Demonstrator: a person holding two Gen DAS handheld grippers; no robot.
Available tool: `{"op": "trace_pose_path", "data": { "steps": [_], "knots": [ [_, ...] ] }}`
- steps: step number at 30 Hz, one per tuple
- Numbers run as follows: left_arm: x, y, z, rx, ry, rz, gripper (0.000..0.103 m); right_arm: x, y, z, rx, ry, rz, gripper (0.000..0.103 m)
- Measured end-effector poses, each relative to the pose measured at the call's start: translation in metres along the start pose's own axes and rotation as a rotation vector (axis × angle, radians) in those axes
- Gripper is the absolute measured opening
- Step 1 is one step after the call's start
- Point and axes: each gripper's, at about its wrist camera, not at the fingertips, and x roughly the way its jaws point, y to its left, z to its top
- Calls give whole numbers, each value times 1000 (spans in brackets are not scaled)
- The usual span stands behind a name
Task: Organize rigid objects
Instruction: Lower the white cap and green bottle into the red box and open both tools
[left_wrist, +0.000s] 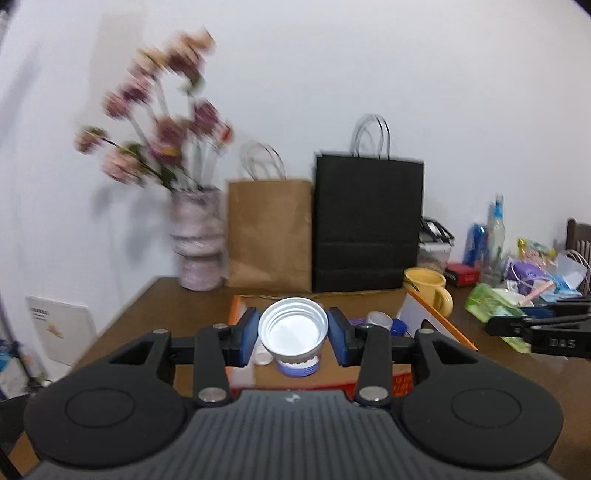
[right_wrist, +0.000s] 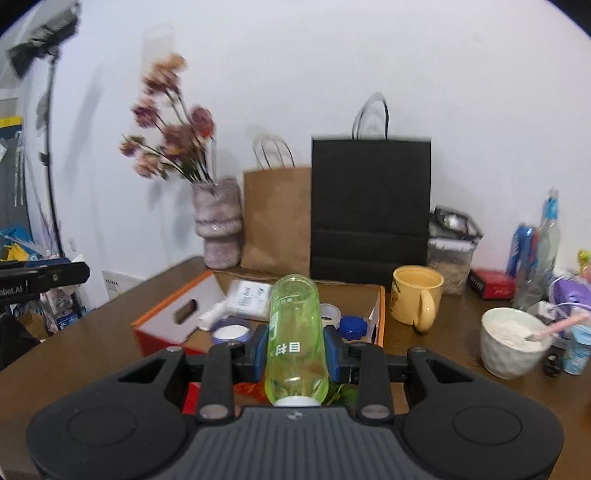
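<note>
My left gripper (left_wrist: 293, 336) is shut on a white screw lid (left_wrist: 293, 328) with a blue band, its hollow side facing the camera, held above the open cardboard box (left_wrist: 436, 317). My right gripper (right_wrist: 296, 350) is shut on a translucent green bottle (right_wrist: 295, 332), which lies along the fingers with its base pointing away, above the same box (right_wrist: 380, 306). The right gripper also shows at the right edge of the left wrist view (left_wrist: 535, 328). Inside the box lie a blue tape roll (right_wrist: 231, 332), a blue cap (right_wrist: 353, 326), a white tube (right_wrist: 214, 314) and a white packet (right_wrist: 248, 297).
A yellow mug (right_wrist: 417, 297) stands right of the box, and a white bowl with powder and a pink spoon (right_wrist: 513, 341) further right. A flower vase (right_wrist: 219, 225), a brown bag (right_wrist: 277, 218) and a black bag (right_wrist: 371, 210) line the wall. Clutter fills the right side (left_wrist: 517, 280).
</note>
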Motion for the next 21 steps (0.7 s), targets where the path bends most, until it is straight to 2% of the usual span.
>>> {"op": "trace_pose_path", "data": {
  "steps": [3,5,8,10,14,17,21],
  "knots": [
    [66,3,10,27,105,5,41,53,-17,12,0,79,-26,30],
    [106,4,9,56,179,40,41,87,-26,16,2,139,-33,31],
    [154,8,1,115,266,81,41,135,-29,15,-71,230,-93,31],
    [181,12,-7,134,339,83,41,161,-27,10,-117,290,-120,31],
    [207,20,-22,142,389,128,41,193,-20,2,-183,320,-185,27],
    [213,25,-28,107,398,123,51,199,-17,-2,-182,294,-190,36],
    [206,26,-23,89,391,122,53,194,-13,-3,-193,275,-195,47]
  ]
}}
